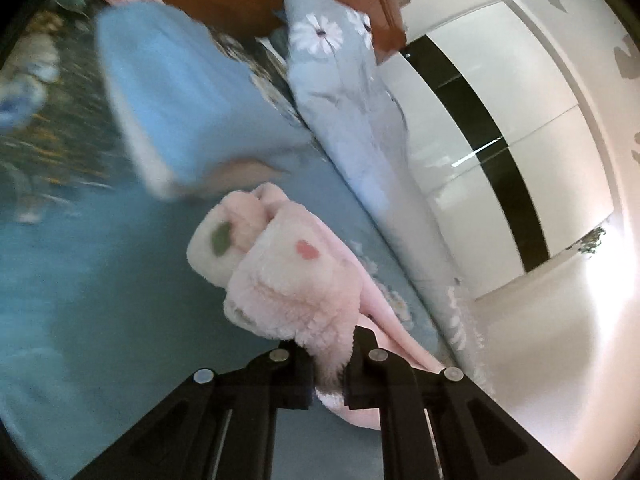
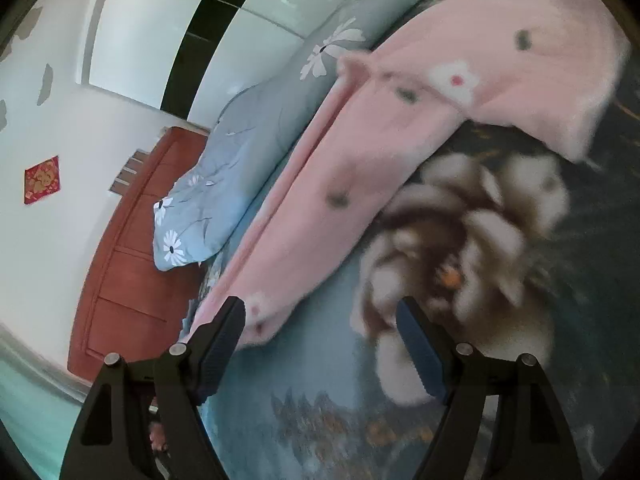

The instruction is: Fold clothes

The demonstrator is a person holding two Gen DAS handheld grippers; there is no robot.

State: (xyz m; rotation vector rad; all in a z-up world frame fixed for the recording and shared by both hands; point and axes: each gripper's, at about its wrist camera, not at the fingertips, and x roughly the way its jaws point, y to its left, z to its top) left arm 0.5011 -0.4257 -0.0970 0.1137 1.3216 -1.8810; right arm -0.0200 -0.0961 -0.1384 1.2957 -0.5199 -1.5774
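Low in the left view, the left tool (image 1: 330, 364) pinched the fluffy pink flower-print fleece garment (image 1: 288, 276) for folding, while the right tool (image 2: 320, 344) gaped wide, empty.

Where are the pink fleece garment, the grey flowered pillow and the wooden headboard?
pink fleece garment (image 1: 296, 280): left wrist view, fluffy bunched part above the fingers.
grey flowered pillow (image 2: 224, 184): right wrist view, middle of its cover.
wooden headboard (image 2: 124, 280): right wrist view, its flat front panel.
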